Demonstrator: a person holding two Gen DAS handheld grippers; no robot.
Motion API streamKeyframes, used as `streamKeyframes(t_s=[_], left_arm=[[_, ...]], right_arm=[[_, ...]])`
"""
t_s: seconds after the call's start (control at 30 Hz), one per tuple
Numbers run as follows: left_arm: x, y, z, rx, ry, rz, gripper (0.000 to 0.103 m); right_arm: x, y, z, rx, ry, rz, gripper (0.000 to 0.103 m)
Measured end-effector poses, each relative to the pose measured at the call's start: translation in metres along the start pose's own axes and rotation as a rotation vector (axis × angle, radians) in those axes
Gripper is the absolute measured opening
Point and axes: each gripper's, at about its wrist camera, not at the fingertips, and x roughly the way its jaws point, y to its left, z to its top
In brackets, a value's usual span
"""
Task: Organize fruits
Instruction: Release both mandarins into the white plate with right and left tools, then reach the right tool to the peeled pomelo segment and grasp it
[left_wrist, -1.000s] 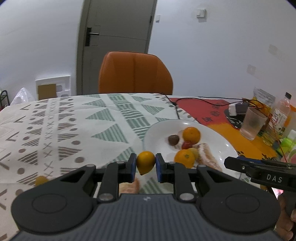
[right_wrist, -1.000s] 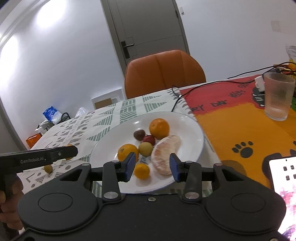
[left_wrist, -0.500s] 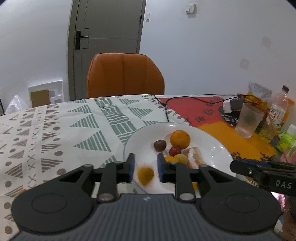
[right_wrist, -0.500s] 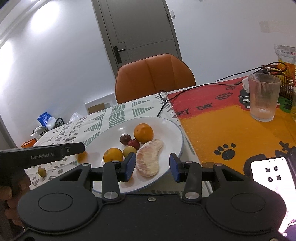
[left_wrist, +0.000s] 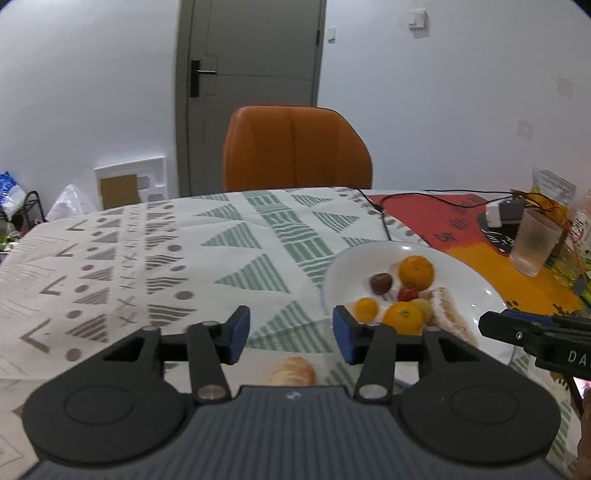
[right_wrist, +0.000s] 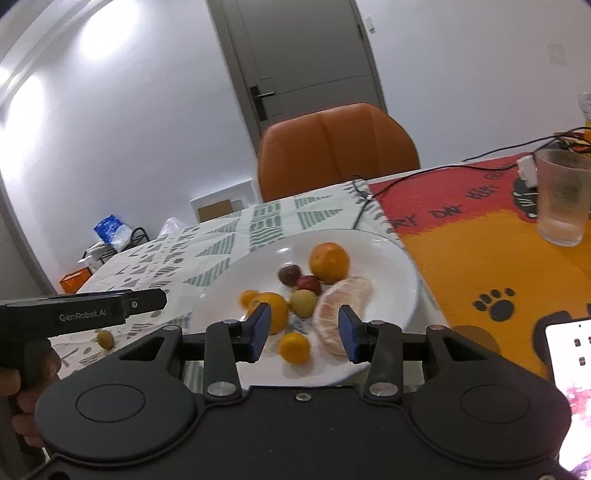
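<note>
A white plate (left_wrist: 476, 291) (right_wrist: 406, 266) holds a large orange (left_wrist: 415, 271) (right_wrist: 328, 262), a brown fruit (left_wrist: 381, 282), a red one (right_wrist: 309, 284), a yellow-green one (right_wrist: 303, 303), a second orange (left_wrist: 402, 317) and a peeled citrus piece (right_wrist: 341, 310). A small orange (left_wrist: 365, 309) (right_wrist: 249, 297) lies free near the plate's left rim. My left gripper (left_wrist: 291, 334) (right_wrist: 140, 301) is left of the plate, its jaws opening with nothing between them. My right gripper (right_wrist: 303, 330) (left_wrist: 517, 332) hangs open at the plate's near edge. Another small orange (right_wrist: 293, 347) lies beyond its tips, untouched.
On the patterned tablecloth, a peeled citrus piece (left_wrist: 293, 371) lies under my left gripper and a small green fruit (right_wrist: 104, 339) lies left of the plate. A frosted glass (right_wrist: 563, 201), cables and a phone (right_wrist: 569, 347) sit on the red-orange mat. An orange chair (left_wrist: 295, 147) stands behind the table.
My left gripper let go of the small orange, which dropped onto the plate's left side. Its jaws spread wide and it drew back to the left. The right gripper kept its gap.
</note>
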Motion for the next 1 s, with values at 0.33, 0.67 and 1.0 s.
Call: streamKeyframes(t_s=[0.33,0.67,1.0], left_arm=[[-0.018,0.033,-0.004,-0.038,-0.017,0.058,0.075],[-0.03,0.064,-0.013,-0.077,-0.014,0.098,0.084],[-0.037,0.089,-0.027,-0.097,0.019,0.13,0.089]], right_arm=[[0.008,0.029,0.003,-0.038,0.012,0.047,0.045],[0.014,0.063,0.001,-0.098,0.017,0.108,0.07],[0.021,0.094,-0.008,-0.15,0.049,0.168,0.073]])
